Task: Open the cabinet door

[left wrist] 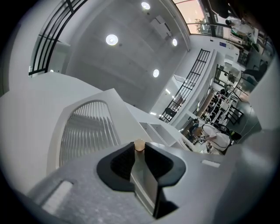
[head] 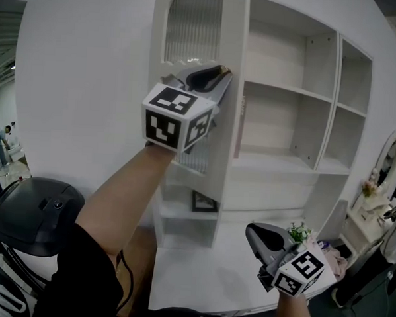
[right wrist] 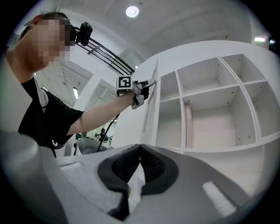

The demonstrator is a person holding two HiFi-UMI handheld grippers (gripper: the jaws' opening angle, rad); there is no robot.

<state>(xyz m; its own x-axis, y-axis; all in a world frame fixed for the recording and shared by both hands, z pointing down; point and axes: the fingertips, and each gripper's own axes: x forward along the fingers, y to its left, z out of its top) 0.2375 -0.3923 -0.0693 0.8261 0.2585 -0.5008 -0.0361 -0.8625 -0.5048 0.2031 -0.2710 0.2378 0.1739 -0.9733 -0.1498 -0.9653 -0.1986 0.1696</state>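
Observation:
The white cabinet door (head: 191,28), with an arched ribbed pane, stands swung out from the cabinet (head: 287,93), and I see it nearly edge-on. My left gripper (head: 219,73) is raised and shut on the door's free edge. In the left gripper view the thin door edge and a small round knob (left wrist: 139,145) sit between the pads, with the ribbed pane (left wrist: 87,127) to the left. The right gripper view shows the door (right wrist: 148,103) and the left gripper (right wrist: 148,84) on it. My right gripper (head: 252,231) hangs low at the right, its pads (right wrist: 140,151) together and holding nothing.
Open white shelves (head: 319,128) fill the cabinet, with a pink strip (head: 239,130) inside and a small framed picture (head: 203,202) low down. A white tabletop (head: 199,267) lies below. A dark helmet-like object (head: 29,218) sits at the left, and a small plant (head: 300,231) and a vanity mirror (head: 385,161) at the right.

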